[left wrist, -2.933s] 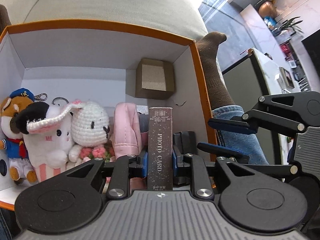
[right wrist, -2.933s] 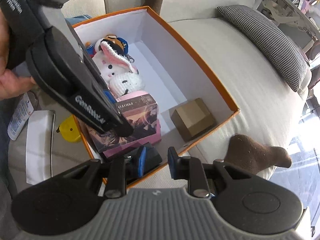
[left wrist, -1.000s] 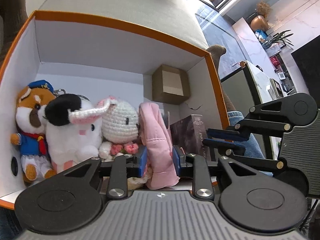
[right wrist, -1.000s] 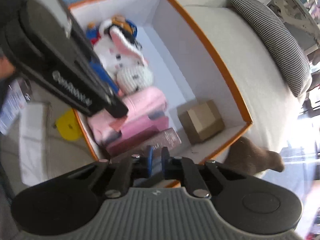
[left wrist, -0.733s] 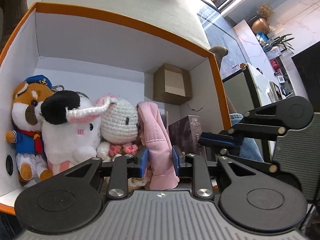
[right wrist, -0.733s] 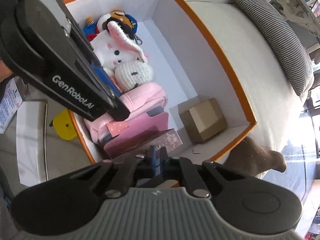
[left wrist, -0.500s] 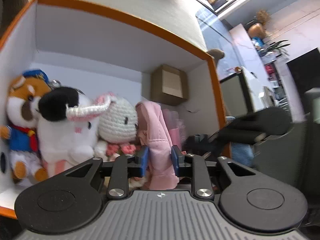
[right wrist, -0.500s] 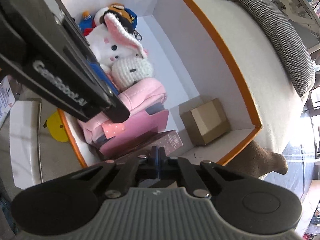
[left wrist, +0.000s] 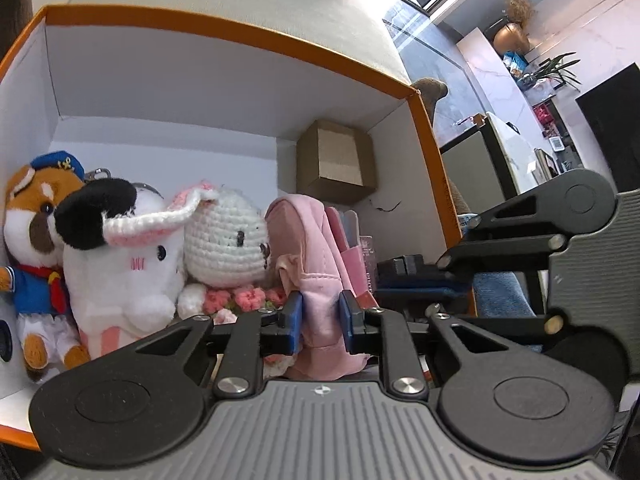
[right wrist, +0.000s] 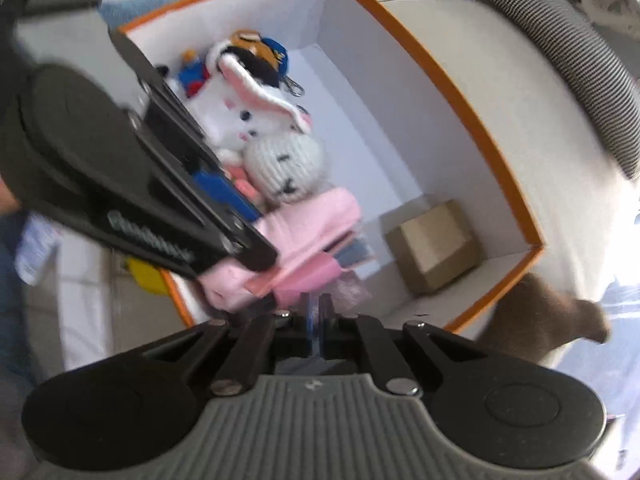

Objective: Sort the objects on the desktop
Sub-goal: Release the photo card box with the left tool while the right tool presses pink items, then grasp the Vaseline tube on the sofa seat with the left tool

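Left gripper (left wrist: 319, 312): jaws closing on the pink pouch (left wrist: 316, 264) standing between the pads, inside the orange box (left wrist: 248, 36). Right gripper (right wrist: 316, 312): jaws closed and empty, above the dark card box (right wrist: 350, 286). Beyond: the crocheted toy (left wrist: 226, 236), then the cardboard cube (left wrist: 336, 162).

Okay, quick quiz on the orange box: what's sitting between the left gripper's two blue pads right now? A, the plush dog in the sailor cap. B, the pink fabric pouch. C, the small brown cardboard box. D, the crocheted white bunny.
B: in the left wrist view the left gripper has its closing jaws on either side of the pink fabric pouch, pads against the cloth, inside the orange box.
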Demonstrator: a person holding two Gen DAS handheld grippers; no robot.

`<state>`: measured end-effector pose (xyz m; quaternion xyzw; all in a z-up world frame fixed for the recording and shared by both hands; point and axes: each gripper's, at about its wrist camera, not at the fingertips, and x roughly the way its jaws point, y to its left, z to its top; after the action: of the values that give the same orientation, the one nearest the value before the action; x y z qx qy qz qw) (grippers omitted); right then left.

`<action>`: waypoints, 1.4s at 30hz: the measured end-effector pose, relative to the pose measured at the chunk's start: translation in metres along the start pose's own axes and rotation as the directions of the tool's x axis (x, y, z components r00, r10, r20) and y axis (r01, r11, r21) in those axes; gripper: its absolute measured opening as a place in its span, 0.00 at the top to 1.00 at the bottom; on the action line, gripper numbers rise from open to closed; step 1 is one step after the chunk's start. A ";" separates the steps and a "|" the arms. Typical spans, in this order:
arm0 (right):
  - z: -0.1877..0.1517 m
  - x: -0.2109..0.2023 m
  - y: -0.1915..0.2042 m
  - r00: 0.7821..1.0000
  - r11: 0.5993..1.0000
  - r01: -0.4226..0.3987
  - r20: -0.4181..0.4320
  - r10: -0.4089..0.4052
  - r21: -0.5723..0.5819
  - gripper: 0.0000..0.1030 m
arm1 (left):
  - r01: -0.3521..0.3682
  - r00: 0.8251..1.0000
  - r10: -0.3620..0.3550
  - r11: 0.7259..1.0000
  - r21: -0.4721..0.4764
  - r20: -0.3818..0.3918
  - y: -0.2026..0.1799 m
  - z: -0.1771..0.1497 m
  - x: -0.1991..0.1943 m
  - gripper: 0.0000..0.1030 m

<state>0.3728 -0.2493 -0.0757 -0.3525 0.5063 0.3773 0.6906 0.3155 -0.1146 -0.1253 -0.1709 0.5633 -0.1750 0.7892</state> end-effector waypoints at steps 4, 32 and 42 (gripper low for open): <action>0.005 0.015 0.016 0.999 0.999 0.028 -0.025 -0.028 -0.020 0.97 | -0.057 0.997 0.053 0.996 0.070 0.061 -0.014 -0.008 -0.015 0.77; -0.078 -0.091 0.083 0.866 0.947 0.126 0.433 -0.251 0.296 0.65 | -0.375 0.843 0.242 0.905 0.203 0.480 -0.066 -0.126 -0.164 0.72; -0.107 -0.065 0.126 0.876 0.894 0.035 0.418 -0.242 0.446 0.63 | -0.419 0.895 0.360 0.881 0.219 0.262 -0.044 -0.164 -0.137 0.72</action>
<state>0.2029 -0.2944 -0.0515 -0.1294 0.3694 0.2791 0.8769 0.1145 -0.1011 -0.0409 0.0375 0.4688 -0.0673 0.8799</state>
